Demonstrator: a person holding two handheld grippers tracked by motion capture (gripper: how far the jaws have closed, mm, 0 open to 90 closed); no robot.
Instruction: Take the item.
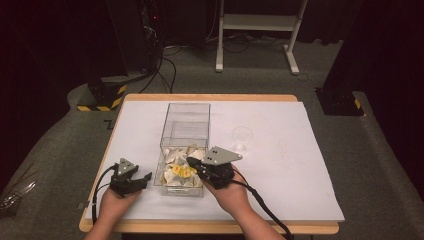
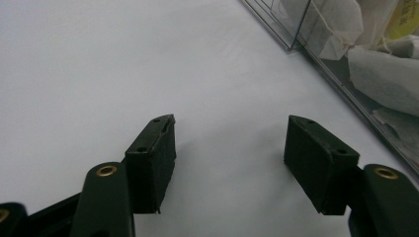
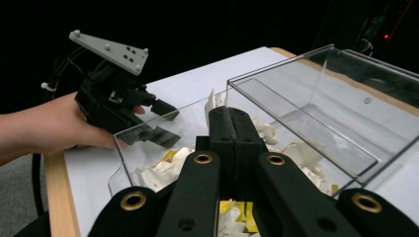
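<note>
While right gripper (image 1: 194, 165) tops box (image 1: 165, 182), closed

We hold our left gripper (image 1: 141, 179) low at the near left, its jaws spread wide apart. Our right gripper (image 1: 192, 163) sits to its right, angled leftward, jaws pressed together. Both our hands (image 1: 114, 202) come in from the near edge.

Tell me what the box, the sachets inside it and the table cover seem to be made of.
Box: clear hard plastic, probably acrylic; see-through walls, glossy edges.
Sachets: thin white paper or fibre, crumpled, likely tea bags; some yellow parts.
Table cover: matte white sheet, paper or board, hard to tell, over a wooden top.
</note>
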